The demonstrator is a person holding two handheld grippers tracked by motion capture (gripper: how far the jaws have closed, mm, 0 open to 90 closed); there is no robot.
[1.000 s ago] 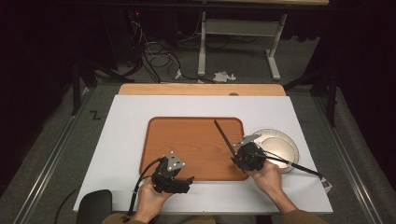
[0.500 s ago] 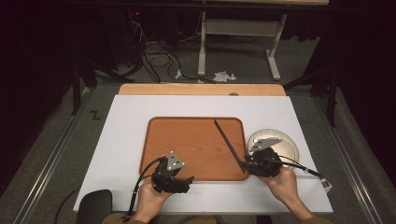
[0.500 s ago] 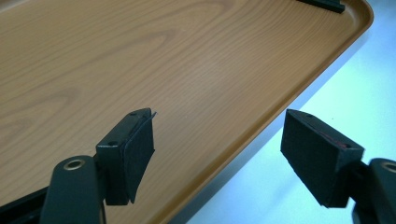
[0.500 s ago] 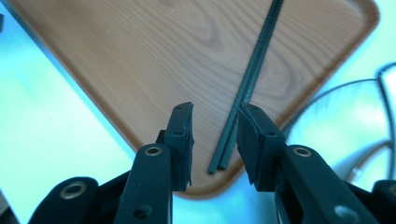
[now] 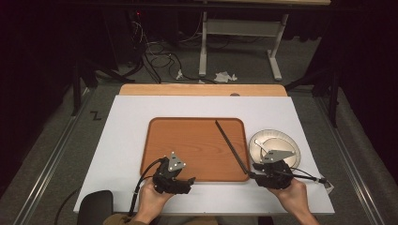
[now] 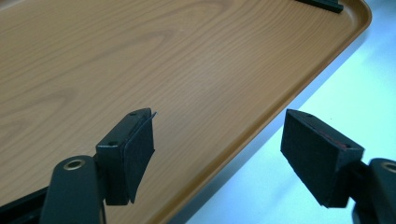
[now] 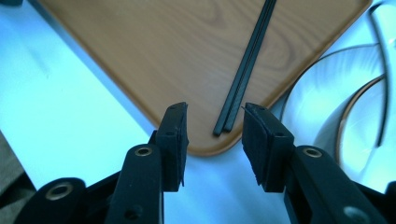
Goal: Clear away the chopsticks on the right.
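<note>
We have just been opening our right tool (image 7: 212,126), so the pair of black chopsticks (image 7: 246,65) lies free on the wooden tray (image 7: 154,56) just ahead of its empty jaws, while our left tool (image 6: 219,149) waits wide open over the tray's near edge, holding nothing.

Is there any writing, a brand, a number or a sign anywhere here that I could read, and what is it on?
"Z": a dark mark on the floor left of the table; it reads like that letter, perhaps only tape.
Tray, chopsticks, plate: no text shows on them.
Left tongs, right tongs: no label readable.
</note>
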